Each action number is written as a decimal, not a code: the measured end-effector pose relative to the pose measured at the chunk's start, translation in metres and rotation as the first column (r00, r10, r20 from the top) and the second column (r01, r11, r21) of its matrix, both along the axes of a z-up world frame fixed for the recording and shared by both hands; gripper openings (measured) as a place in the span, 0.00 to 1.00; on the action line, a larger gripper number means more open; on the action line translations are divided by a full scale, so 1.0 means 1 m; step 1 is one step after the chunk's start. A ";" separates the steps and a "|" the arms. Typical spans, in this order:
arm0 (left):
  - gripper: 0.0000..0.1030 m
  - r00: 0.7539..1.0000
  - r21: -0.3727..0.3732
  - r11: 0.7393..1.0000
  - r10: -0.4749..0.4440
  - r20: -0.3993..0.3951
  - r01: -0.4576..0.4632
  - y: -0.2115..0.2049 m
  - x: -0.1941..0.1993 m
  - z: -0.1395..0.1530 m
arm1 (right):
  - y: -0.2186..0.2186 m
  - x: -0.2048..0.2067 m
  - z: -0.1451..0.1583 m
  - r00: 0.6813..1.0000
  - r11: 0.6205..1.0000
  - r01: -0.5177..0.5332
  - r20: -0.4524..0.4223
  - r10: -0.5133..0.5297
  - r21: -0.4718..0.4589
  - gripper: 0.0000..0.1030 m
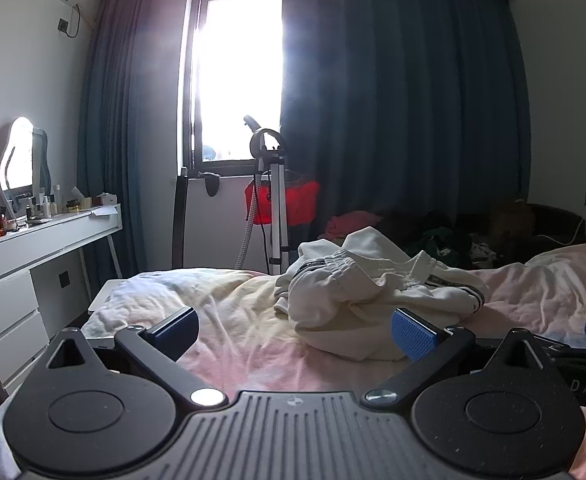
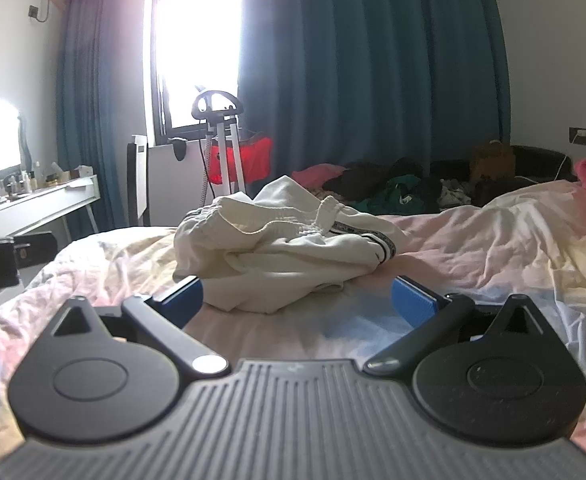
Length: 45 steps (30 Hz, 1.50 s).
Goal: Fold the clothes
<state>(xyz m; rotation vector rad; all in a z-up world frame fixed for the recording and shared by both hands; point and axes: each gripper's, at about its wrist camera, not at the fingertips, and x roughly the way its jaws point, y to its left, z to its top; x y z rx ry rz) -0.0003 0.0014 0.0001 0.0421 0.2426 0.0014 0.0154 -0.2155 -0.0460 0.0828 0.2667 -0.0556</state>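
A cream garment with a ribbed waistband and dark striped trim lies crumpled in a heap on the bed, its bulk running left to right. The right tongs stand apart and empty with the heap just beyond their tips. The left tongs, also apart and empty, have it ahead and to the right, so the right looks nearer.

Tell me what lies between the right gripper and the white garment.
Nothing but bare bedsheet: in the right wrist view the open right gripper faces the crumpled white garment, whose near edge almost reaches the left fingertip.
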 end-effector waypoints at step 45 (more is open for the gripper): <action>1.00 1.000 -0.003 1.000 -0.004 -0.028 0.004 -0.001 0.010 -0.016 | -0.013 -0.007 0.010 0.999 0.995 -0.033 -0.004 0.033 0.096 0.43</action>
